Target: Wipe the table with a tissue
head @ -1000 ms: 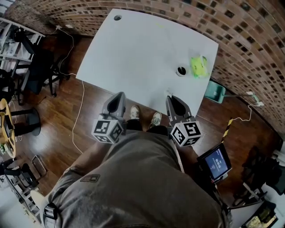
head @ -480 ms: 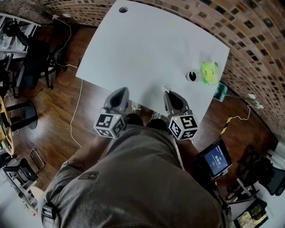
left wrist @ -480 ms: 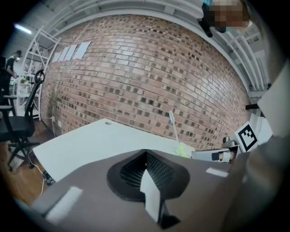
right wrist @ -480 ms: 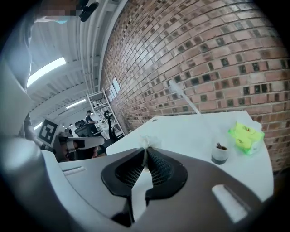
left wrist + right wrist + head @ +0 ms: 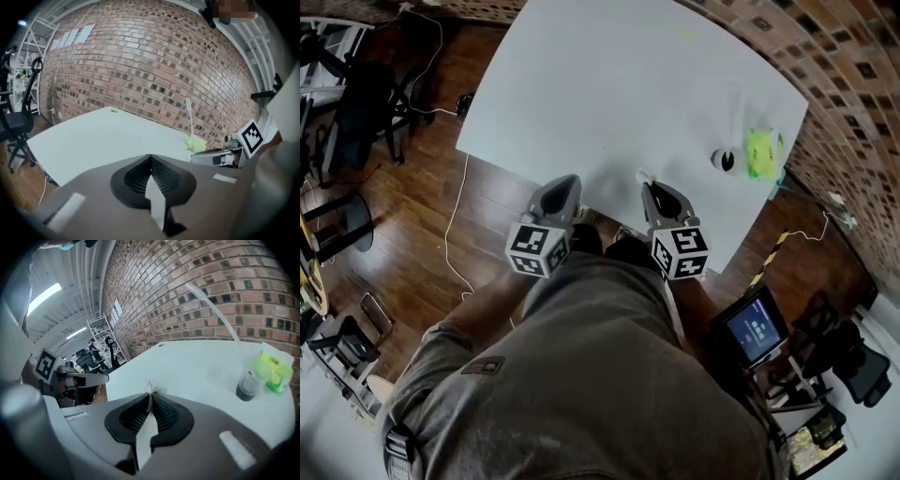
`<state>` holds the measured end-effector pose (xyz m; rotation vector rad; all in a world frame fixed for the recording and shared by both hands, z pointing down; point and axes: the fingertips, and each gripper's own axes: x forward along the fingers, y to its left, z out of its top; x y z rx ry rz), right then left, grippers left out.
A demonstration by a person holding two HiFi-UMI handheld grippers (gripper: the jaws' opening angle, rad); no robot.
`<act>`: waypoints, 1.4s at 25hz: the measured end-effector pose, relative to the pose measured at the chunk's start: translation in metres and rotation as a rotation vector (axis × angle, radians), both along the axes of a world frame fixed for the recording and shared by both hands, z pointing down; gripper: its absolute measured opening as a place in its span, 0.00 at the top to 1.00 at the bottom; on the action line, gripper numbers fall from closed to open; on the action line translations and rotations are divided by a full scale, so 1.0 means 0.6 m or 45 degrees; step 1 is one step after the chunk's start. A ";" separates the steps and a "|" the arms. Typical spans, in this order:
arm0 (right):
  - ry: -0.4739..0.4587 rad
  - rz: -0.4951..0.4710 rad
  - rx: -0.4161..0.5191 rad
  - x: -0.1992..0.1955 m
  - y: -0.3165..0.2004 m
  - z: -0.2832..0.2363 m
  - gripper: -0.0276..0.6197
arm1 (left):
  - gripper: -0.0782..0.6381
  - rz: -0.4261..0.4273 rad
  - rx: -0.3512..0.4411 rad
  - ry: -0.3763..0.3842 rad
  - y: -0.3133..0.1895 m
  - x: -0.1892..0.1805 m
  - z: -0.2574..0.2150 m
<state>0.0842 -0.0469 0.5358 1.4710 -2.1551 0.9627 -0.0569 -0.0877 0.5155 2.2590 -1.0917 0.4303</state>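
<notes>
My right tongs (image 5: 150, 399) pinch a small white tissue scrap (image 5: 151, 386); left tongs (image 5: 150, 158) closed, empty. Thin pinch may slip wiping white table (image 5: 609, 84).

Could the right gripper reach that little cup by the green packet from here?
Probably yes: only bare table lies between the right gripper and the cup. Its jaws are shut on a tissue, though, so it couldn't grasp it.
</notes>
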 end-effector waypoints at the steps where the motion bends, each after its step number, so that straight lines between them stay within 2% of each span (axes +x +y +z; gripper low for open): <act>1: 0.005 -0.005 -0.013 -0.003 -0.002 0.007 0.91 | 0.89 0.004 -0.011 -0.004 -0.002 -0.001 0.007; 8: 0.079 -0.088 -0.110 -0.024 -0.018 0.058 0.91 | 0.89 0.019 -0.059 -0.018 -0.012 -0.007 0.043; 13: 0.185 -0.198 -0.153 -0.040 -0.042 0.086 0.91 | 0.89 -0.023 -0.077 -0.013 -0.023 -0.030 0.053; 22: 0.346 -0.314 -0.264 -0.055 -0.060 0.126 0.91 | 0.89 -0.086 -0.100 -0.013 -0.047 -0.079 0.065; 29: 0.314 -0.481 -0.277 -0.141 -0.031 0.123 0.91 | 0.89 -0.116 -0.118 0.013 -0.059 -0.098 0.068; 35: 0.309 -0.481 -0.294 -0.143 -0.036 0.123 0.91 | 0.89 -0.125 -0.107 0.023 -0.071 -0.105 0.063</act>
